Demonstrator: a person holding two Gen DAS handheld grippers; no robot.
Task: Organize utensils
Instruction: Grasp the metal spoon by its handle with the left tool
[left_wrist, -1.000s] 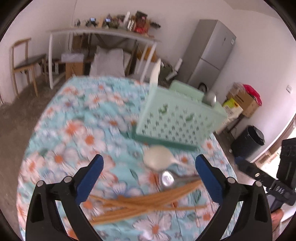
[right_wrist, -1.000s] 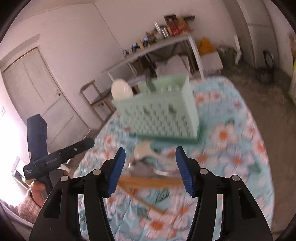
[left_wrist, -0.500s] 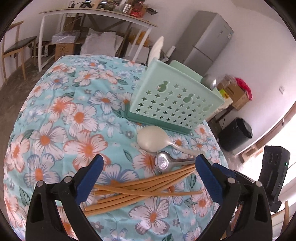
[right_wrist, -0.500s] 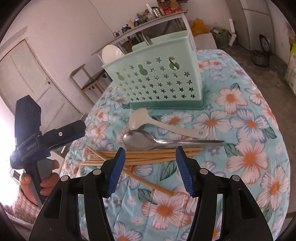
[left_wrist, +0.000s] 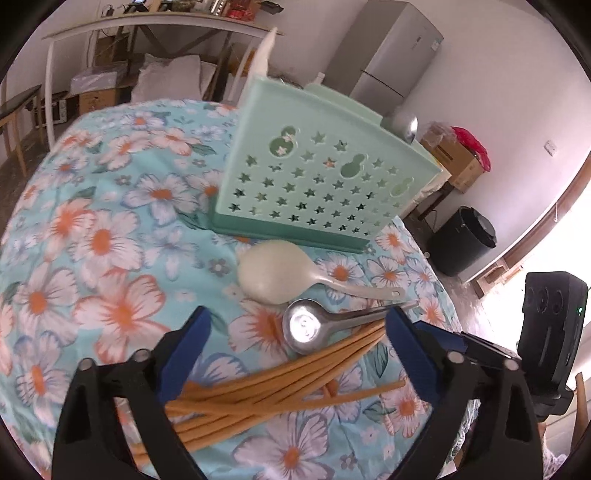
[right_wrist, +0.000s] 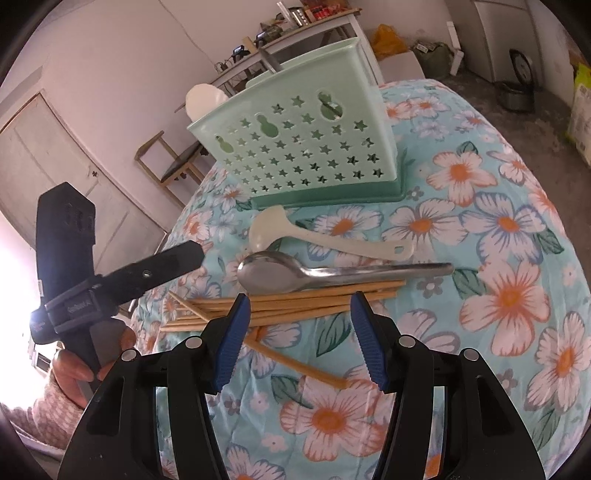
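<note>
Nearest, the bundle of chopsticks (left_wrist: 273, 391) is straddled by the open left tongs (left_wrist: 295, 354), whose jaws have just been closing a little with nothing pressed yet; its long axis runs crosswise between the jaws. The right tongs (right_wrist: 299, 339), also open and empty, are held just short of the same bundle (right_wrist: 295, 301). Beyond lie the metal spoon (right_wrist: 314, 275) and white spoon (right_wrist: 314, 236), then the green holder (right_wrist: 306, 144), with bare worktop (right_wrist: 498, 295) to the right.

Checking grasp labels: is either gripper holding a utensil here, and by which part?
Nothing is held. Left gripper and right gripper are both open above the chopsticks.
</note>
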